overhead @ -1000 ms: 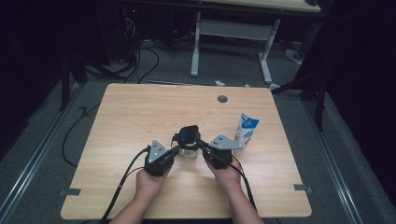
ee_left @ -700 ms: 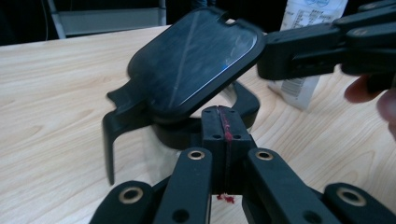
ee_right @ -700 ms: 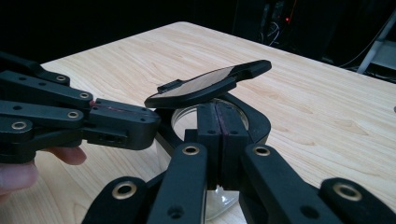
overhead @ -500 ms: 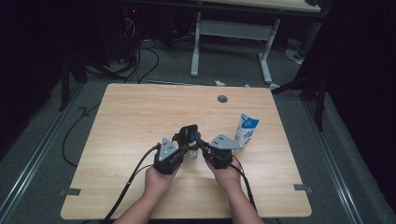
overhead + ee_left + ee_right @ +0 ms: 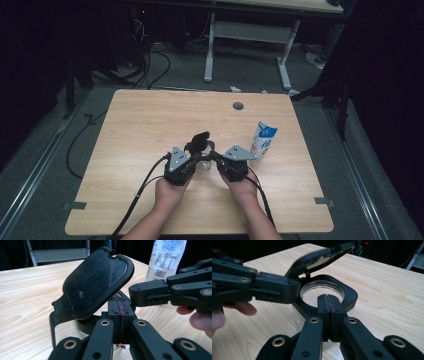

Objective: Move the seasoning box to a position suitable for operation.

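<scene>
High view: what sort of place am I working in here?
Most likely a lab or workshop test area, not a home. A bare wooden table stands on grey carpet, loose cables trail across the floor behind it, and a second desk's white frame sits beyond, with dark surroundings.

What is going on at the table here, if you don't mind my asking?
A person works a gripper in each hand on a clear jar with a black collar, whose hinged black lid stands tilted open. Both the left gripper and the right gripper are shut, tips at the jar's rim. A milk carton stands nearby.
</scene>
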Demonstrator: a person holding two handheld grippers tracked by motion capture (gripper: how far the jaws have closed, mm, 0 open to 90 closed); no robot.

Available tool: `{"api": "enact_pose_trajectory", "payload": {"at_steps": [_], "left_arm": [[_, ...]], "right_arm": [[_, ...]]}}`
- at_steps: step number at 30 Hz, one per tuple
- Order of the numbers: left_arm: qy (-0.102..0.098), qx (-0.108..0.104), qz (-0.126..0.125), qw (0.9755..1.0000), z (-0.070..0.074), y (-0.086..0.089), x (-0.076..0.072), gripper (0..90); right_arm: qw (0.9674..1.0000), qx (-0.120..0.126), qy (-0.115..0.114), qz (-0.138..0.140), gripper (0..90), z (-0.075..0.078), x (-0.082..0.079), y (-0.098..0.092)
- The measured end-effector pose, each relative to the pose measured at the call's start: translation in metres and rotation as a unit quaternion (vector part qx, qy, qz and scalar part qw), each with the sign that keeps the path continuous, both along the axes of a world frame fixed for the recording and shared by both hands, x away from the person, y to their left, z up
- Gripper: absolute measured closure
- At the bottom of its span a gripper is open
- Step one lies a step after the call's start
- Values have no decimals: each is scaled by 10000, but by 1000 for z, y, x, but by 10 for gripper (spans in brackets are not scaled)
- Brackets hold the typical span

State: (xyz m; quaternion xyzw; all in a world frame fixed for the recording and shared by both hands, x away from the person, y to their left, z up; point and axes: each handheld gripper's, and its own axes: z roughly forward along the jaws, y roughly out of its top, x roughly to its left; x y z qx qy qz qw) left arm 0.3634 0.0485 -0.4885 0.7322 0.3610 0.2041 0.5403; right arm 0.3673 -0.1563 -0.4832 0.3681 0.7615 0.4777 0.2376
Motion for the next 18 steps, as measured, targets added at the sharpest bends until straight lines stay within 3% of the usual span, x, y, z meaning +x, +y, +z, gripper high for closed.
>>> {"api": "enact_pose_trajectory", "payload": {"at_steps": [18], "left_arm": [[-29, -175, 423, 9989, 3, 20, 5, 898]], "right_arm": [[10000, -25, -52, 48, 900, -1, 0, -1]]}}
